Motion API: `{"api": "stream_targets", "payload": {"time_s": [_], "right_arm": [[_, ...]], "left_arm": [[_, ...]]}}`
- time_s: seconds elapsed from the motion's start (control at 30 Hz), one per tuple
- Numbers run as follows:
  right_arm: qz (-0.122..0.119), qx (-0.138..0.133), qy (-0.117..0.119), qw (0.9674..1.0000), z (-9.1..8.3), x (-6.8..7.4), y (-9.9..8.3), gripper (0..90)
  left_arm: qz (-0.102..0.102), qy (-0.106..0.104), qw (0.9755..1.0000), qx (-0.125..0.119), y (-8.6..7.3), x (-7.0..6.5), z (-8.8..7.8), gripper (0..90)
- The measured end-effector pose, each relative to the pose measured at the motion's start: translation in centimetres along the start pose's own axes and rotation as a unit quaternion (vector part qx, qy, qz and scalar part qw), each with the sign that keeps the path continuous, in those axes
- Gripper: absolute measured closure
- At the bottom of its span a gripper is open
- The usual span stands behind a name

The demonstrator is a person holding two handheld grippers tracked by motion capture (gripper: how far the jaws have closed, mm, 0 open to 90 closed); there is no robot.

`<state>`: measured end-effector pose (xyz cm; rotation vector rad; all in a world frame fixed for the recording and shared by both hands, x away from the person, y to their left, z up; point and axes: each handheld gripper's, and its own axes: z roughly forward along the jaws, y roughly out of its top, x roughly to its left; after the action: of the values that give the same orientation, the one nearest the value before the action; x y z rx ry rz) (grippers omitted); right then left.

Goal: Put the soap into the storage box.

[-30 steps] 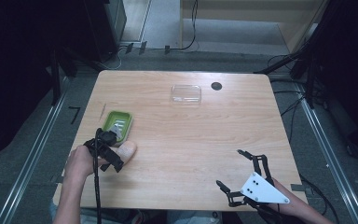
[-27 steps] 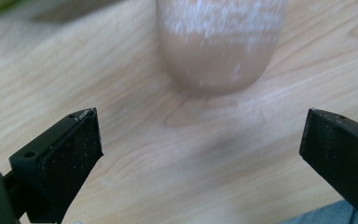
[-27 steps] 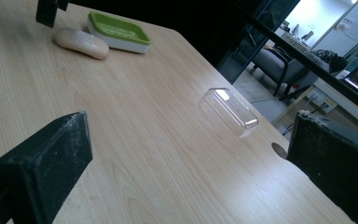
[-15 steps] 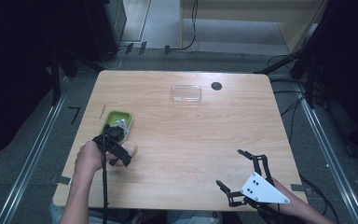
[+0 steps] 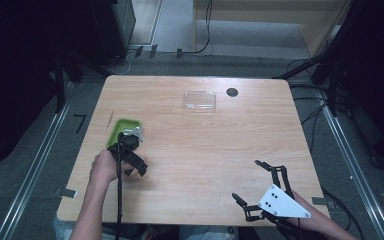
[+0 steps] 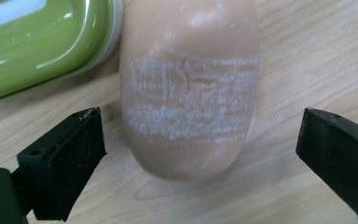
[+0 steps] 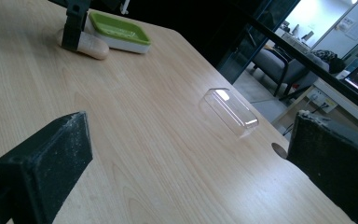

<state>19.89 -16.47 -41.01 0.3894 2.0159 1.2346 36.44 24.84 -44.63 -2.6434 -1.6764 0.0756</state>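
Note:
A tan soap bar (image 6: 189, 93) lies on the wooden table, right beside a green soap dish (image 6: 42, 42) with a white base. My left gripper (image 6: 200, 135) is open, with one jaw on either side of the bar and neither touching it. In the high view the left gripper (image 5: 130, 152) hangs over the bar at the near edge of the dish (image 5: 122, 127). The right gripper view shows the bar (image 7: 88, 45) and the dish (image 7: 116, 28) far off. My right gripper (image 5: 246, 179) stands open with nothing in it, at the front right of the table.
A clear plastic lid (image 5: 199, 100) lies at the back middle of the table, with a dark round hole (image 5: 232, 92) in the tabletop just right of it. Bare wood (image 5: 205, 150) stretches between the two grippers. Cables and dark equipment surround the table.
My left gripper has moved forward and right, from beside the soap bar to over it, so the bar is now covered in the high view. The right gripper has stayed put.

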Motion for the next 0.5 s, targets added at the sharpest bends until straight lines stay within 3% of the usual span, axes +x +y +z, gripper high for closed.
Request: {"api": "stream_targets", "payload": {"time_s": [0.23, 0.3, 0.5], "right_arm": [[-0.001, 0.001, 0.001, 1.0, 0.02, 0.0, 0.02, 0.0], [-0.001, 0.0, 0.001, 1.0, 0.04, 0.0, 0.02, 0.0], [0.001, 0.0, 0.0, 1.0, -0.02, -0.02, -0.01, 0.0]], "left_arm": [[-0.001, 0.007, 1.0, 0.006, 0.59, -0.36, 0.71, 7.6], [-0.003, 0.01, 0.9999, 0.003, 0.66, -0.37, 0.74, 13.2], [-0.008, 0.02, 0.9998, 0.004, 0.8, -0.49, 0.87, 15.7]]}}
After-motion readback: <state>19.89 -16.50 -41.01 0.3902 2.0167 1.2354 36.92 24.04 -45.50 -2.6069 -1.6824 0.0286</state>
